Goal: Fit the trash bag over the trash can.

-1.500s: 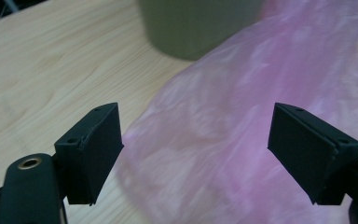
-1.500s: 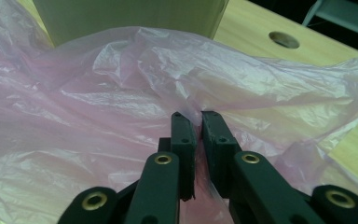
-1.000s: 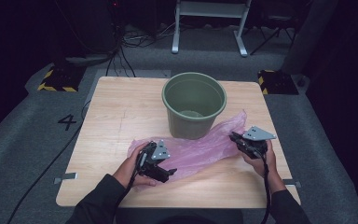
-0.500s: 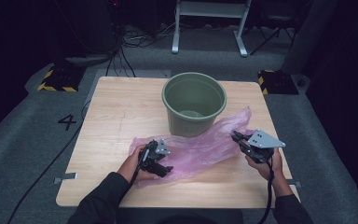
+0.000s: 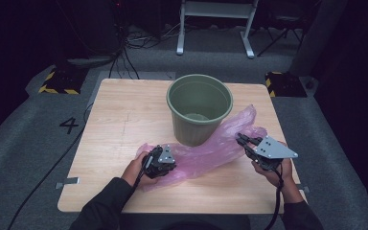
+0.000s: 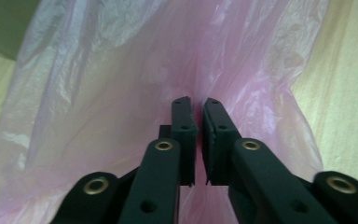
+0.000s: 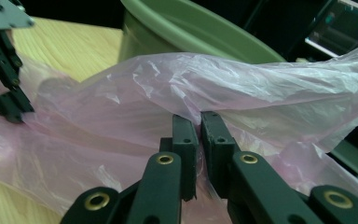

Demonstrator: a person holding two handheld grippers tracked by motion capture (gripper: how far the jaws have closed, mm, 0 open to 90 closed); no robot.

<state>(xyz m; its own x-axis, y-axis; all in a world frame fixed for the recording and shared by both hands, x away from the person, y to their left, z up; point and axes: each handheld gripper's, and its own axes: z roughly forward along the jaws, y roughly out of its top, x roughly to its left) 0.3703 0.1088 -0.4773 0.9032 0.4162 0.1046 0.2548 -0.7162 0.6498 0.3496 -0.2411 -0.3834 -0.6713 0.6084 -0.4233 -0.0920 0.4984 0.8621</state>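
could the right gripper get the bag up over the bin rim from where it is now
Probably yes. The right gripper is shut on the bag beside the bin, nothing between them; but the left gripper pins the bag's other end.

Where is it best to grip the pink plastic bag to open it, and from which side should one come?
Grip the thin film at the pink plastic bag's two ends, from the table's near side, as both grippers do: left gripper shut on the flat near end, right gripper on the raised end beside the green bucket. The loose, crumpled film probably pinches easily.
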